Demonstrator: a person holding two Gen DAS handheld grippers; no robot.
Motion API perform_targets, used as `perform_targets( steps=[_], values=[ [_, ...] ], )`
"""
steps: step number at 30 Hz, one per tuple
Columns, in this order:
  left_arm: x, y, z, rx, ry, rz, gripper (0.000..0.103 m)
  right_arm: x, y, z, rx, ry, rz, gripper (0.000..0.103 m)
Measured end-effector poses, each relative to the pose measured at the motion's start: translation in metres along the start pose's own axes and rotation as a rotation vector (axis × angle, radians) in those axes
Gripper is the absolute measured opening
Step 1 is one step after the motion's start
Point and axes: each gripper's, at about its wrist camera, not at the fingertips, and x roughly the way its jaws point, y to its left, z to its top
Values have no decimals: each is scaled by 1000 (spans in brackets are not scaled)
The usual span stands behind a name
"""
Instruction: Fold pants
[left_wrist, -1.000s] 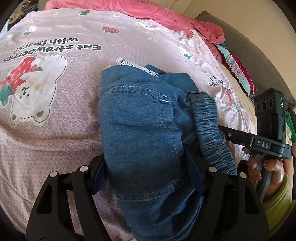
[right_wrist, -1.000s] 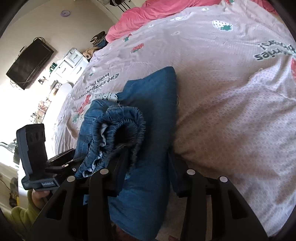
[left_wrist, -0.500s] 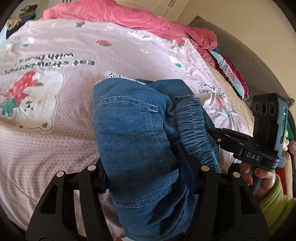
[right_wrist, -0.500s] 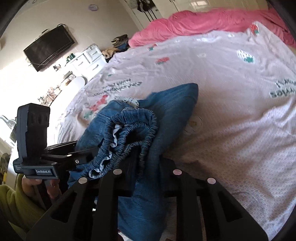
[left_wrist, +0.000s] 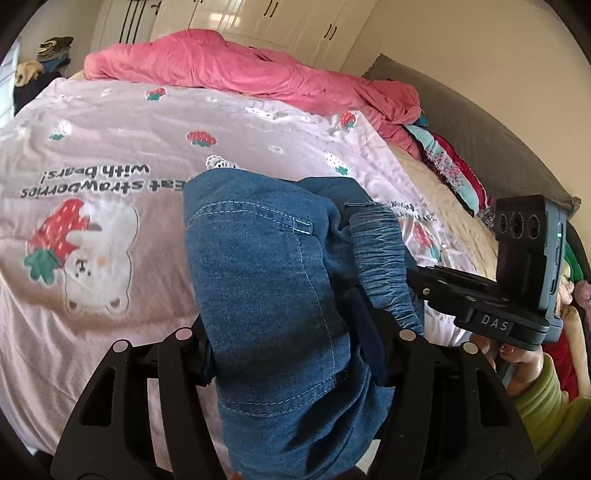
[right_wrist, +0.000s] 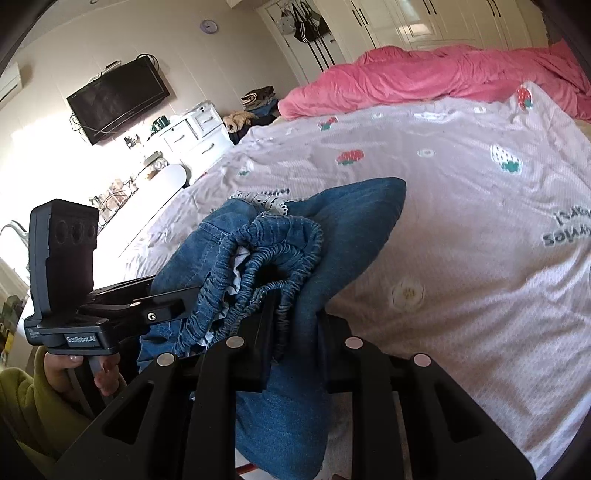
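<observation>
The blue denim pants are bunched into a thick folded bundle and held up above the pink strawberry bedsheet. My left gripper is shut on the bundle's pocket side. My right gripper is shut on the side with the gathered elastic waistband. The right gripper also shows in the left wrist view, and the left gripper in the right wrist view, each clamping the bundle from the side. White lace trim peeks out at the bundle's far edge.
A rumpled pink duvet lies along the bed's far end. Folded clothes are stacked by the grey headboard. White drawers and a wall TV stand beyond the bed's left edge.
Both grippers have lifted the pants bundle up off the sheet and tilted upward, so more of the room and far bed shows. Both grips stay shut.
</observation>
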Motion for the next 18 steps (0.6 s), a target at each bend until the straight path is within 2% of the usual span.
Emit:
perform_targets(
  steps=[18],
  values=[
    [39, 25, 55, 2, -23, 35, 51, 32, -17, 59, -18, -18, -37, 18]
  ],
)
